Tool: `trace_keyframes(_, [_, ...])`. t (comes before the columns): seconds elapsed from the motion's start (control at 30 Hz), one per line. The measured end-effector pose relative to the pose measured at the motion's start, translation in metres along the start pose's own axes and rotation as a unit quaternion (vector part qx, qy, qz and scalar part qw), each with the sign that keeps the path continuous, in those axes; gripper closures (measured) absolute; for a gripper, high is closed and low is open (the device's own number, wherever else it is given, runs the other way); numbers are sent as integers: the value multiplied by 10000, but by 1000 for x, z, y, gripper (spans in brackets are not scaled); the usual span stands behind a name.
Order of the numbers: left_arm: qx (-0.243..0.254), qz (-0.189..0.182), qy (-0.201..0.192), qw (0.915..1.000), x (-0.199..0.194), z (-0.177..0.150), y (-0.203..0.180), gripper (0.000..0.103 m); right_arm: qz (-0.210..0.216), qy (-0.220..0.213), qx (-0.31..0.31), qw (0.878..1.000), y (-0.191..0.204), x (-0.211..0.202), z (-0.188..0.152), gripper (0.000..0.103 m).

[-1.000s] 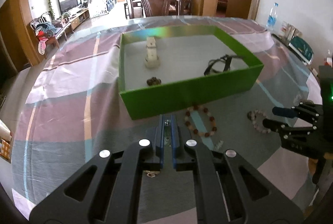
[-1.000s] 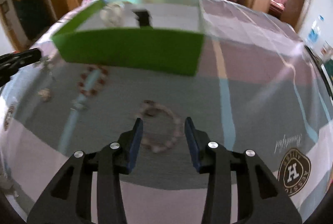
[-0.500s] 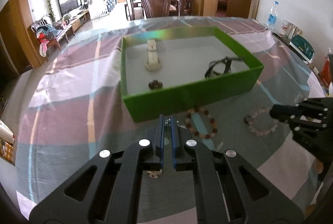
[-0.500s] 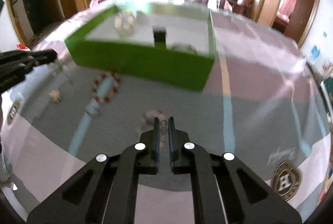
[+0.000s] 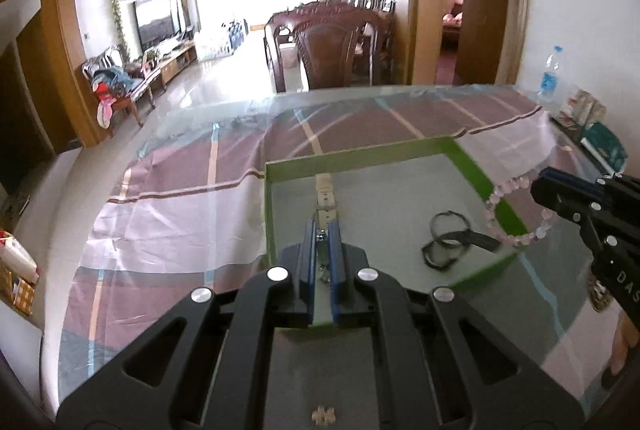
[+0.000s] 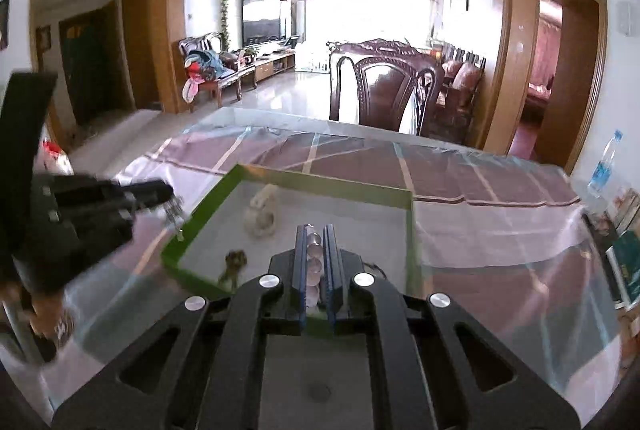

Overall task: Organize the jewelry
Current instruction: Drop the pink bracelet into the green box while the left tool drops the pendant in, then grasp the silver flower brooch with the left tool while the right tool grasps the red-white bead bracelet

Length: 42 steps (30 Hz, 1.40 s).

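Jewelry is partly sorted already: inside the green box (image 5: pixel 472 166), ahead of and below the left claw (image 5: pixel 321 230), lie a pale watch strap (image 5: pixel 325 190) and, to that claw's right, a dark looped band (image 5: pixel 444 244); the right wrist view adds a small brownish cluster (image 6: pixel 236 259) near the box's front wall, just left of the right claw (image 6: pixel 313 242). Both claws are carrying pieces toward the box. The left claw is pinched together on a small silvery piece (image 5: pixel 321 250) whose kind cannot be told; in the right wrist view it hangs off the tip over the box's left wall. The right claw is clamped on a pink bead bracelet (image 5: pixel 516 214), beads showing between its blue pads, and in the left wrist view the loop dangles from the tip over the box's right wall. As a judgement, the task is well along but not finished: three items rest in the box, two more are held above its edges and not yet released, and whether anything remains on the desk (image 5: pixel 180 198) in front of the box cannot be seen, since the claw bodies hide that area. What is left is likely to move each claw inward over the box floor and let go. The only readable writing is "DAS" on the right claw's body (image 5: pixel 626 280); a water bottle (image 5: pixel 550 72) far to the right carries a blue label too small to read.
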State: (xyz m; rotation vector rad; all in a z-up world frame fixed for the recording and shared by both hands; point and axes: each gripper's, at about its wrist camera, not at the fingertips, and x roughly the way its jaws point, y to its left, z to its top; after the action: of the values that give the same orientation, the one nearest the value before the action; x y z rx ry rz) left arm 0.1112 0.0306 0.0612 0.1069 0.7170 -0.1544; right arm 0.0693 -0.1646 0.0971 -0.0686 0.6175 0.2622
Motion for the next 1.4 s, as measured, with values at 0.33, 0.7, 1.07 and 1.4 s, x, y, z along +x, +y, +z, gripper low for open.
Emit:
trace_keyframes(0.33, [43, -79, 383, 9992, 32, -18, -4, 70, 303, 519, 183, 9980, 6, 36, -16, 83])
trace_keyframes(0.7, [462, -219, 1220, 9912, -14, -131, 16, 60, 713, 1801, -296, 9806, 44, 56, -94, 83])
trace_keyframes(1.07, [586, -256, 1651, 9842, 17, -159, -1, 78, 462, 2124, -710, 9735, 47, 70, -123, 95])
trace_keyframes(1.4, [870, -367, 1488, 9843, 45, -137, -28, 80, 328, 1838, -219, 9822, 2, 54, -142, 91])
